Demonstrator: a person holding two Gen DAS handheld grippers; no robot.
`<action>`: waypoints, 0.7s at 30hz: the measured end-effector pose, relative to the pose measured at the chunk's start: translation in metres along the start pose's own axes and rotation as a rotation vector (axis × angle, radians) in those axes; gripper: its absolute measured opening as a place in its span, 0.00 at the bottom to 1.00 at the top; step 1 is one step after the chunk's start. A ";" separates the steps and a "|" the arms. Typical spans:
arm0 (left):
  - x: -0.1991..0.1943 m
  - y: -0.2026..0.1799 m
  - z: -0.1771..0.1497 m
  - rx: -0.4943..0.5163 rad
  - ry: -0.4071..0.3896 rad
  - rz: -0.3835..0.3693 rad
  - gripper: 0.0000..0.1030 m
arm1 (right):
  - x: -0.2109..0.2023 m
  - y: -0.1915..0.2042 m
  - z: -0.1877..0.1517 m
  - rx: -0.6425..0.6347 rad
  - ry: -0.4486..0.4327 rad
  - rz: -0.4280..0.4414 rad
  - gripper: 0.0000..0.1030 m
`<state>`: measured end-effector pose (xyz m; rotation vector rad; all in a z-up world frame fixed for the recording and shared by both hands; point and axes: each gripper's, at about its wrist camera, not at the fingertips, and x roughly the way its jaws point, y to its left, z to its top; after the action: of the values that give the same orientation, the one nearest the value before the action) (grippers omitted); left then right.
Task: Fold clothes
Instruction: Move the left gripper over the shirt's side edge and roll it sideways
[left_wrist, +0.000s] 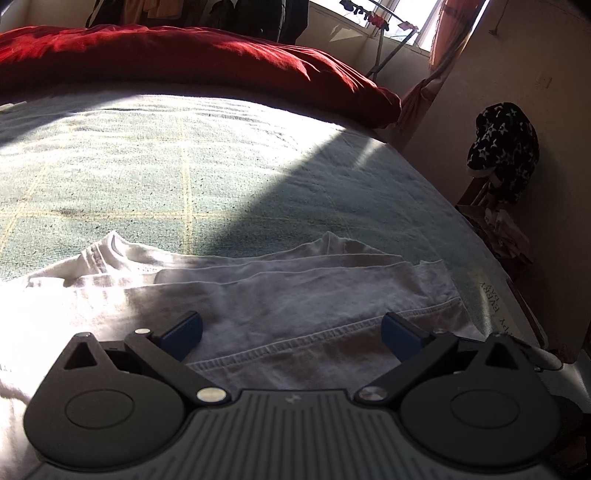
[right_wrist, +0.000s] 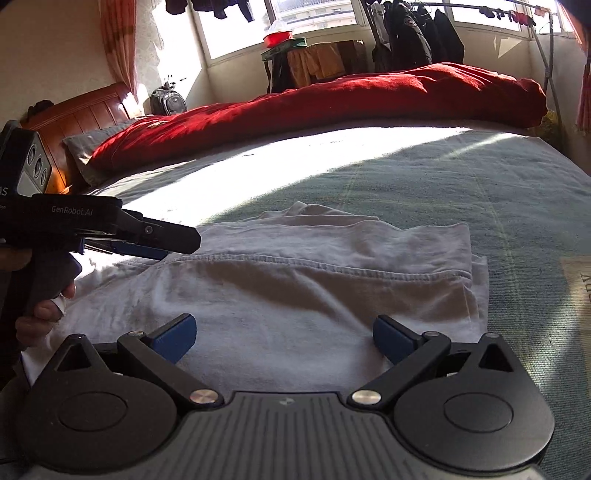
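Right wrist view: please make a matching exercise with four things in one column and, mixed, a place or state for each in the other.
Things:
1. white garment
2. red quilt
3. right gripper
4. dark jackets

Places or states:
A. hanging by the window
B. jaws open, holding nothing
C. bunched along the far side of the bed
D. partly folded on the green bedcover

Pairs: 1-D, 2-C, 3-B, 4-A

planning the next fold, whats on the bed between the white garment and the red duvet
Nothing: in both wrist views only bare green bedspread, part sunlit and part shaded, lies between the white garment and the red duvet.
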<state>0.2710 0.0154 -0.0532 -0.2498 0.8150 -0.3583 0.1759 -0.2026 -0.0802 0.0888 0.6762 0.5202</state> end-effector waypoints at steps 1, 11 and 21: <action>-0.002 -0.003 0.000 0.003 -0.001 0.002 0.99 | -0.002 0.000 0.000 0.005 -0.002 -0.006 1.00; -0.015 -0.033 -0.013 0.028 0.035 -0.135 0.99 | -0.017 -0.003 -0.004 0.068 -0.013 -0.007 1.00; -0.002 -0.055 -0.013 0.071 0.080 -0.003 0.99 | -0.028 0.002 -0.009 0.059 0.005 -0.038 1.00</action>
<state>0.2487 -0.0346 -0.0413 -0.1714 0.8791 -0.4018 0.1510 -0.2155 -0.0701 0.1301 0.6974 0.4642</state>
